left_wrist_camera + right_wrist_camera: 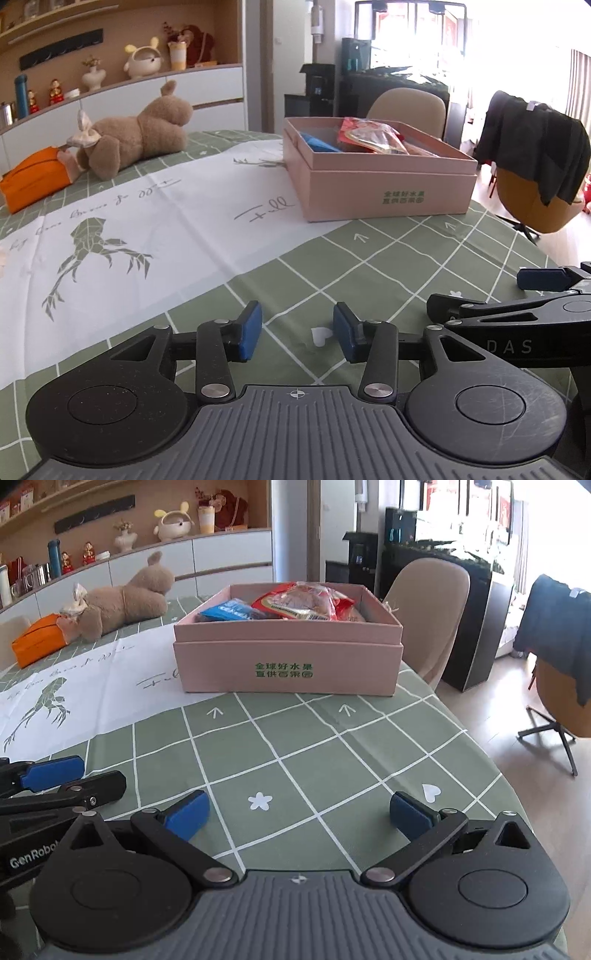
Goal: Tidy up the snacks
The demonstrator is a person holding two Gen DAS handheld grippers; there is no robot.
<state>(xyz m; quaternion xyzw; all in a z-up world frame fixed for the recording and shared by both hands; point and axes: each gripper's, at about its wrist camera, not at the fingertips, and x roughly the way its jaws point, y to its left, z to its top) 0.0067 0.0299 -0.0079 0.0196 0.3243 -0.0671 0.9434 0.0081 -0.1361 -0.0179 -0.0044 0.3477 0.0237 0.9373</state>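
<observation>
The left tool [297, 334] sits low over the worktop [388, 266] with its blue-padded fingers [250, 330] a modest gap apart and nothing between them; a small white heart printed on the green checked cloth [332, 254] shows in that gap. Just to its right, the right tool [298, 814] is spread much wider, its fingers [187, 814] far apart and also empty, hovering above a white flower mark on the cloth. Each tool shows at the edge of the other's view, so the two sit close side by side near the worktop's near edge. Ahead of them, well apart from both, stands a pink box [288, 664] with green lettering on its front, seated inside its own wider lid. The snacks are in it: a blue packet [231, 610] toward the left and a red and clear bag [303, 602] heaped beside it, rising above the rim. The box rests partly on the white middle panel of the cloth, which carries a green deer drawing [96, 254] and some script. Farther left on the worktop a brown plush toy [140, 136] lies on its side, touching an orange pouch [35, 179]. Behind the box is a beige chair [428, 609], and off to the right an orange chair [535, 206] has dark clothing draped over it. A shelf [122, 81] along the back wall holds small ornaments.
</observation>
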